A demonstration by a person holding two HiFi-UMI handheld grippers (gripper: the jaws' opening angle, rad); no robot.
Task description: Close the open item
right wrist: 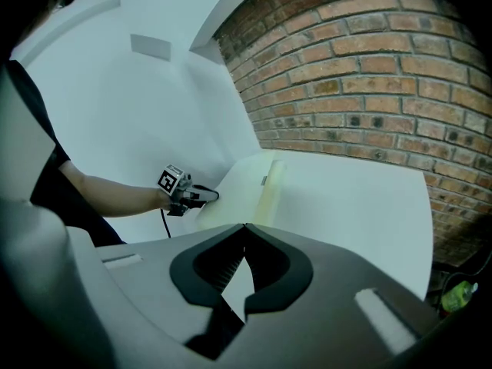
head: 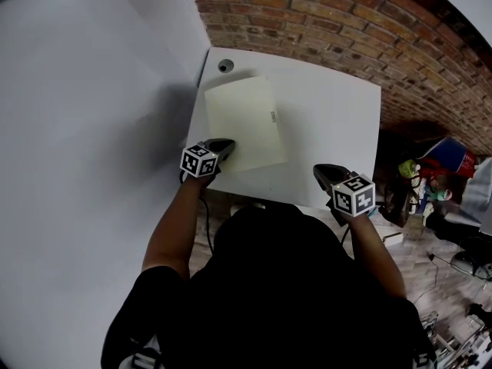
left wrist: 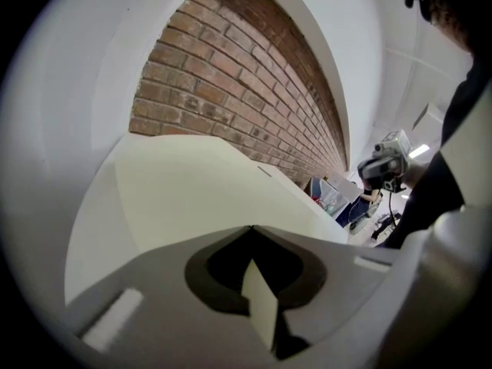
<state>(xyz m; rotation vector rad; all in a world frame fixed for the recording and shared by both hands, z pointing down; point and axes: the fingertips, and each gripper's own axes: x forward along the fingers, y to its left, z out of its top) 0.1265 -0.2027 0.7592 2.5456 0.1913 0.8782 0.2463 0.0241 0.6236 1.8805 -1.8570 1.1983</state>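
**A:** Dark shirt (head: 261,283) fills the bottom of the head view, nearest of all. What's beyond it?

**B:** Brick wall (head: 346,21) runs from 12 to 3 o'clock, with the white surface (head: 338,129) below it. The flat cream box (head: 246,121) lies on the surface, toward its 11 o'clock corner.

**A:** Is it shut?

**B:** The lid looks down and nearly flat. I cannot tell whether there is a slit along the edge.

**A:** And the tools?

**B:** The left tool (head: 225,144) sits at the box's 7 o'clock corner and seems to touch it. Its jaws meet at the tips with nothing pinched. The cream sliver in the gap behind them is the box seen beneath. The right tool (head: 319,171) hangs at the surface's 5 o'clock edge, well apart from the box, jaws likewise together and empty.

**A:** Anything smaller?

**B:** There's a dark catch mark (head: 272,115) on the box's 3 o'clock edge. A round hole (head: 224,66) in the surface lies just past its 11 o'clock corner.

**A:** How to do the closing well?

**B:** I'd press straight down with the closed tips, not sideways, since the box could skate on that smooth top. Work from the corner toward the catch, and bring the right tool over to seat that edge.
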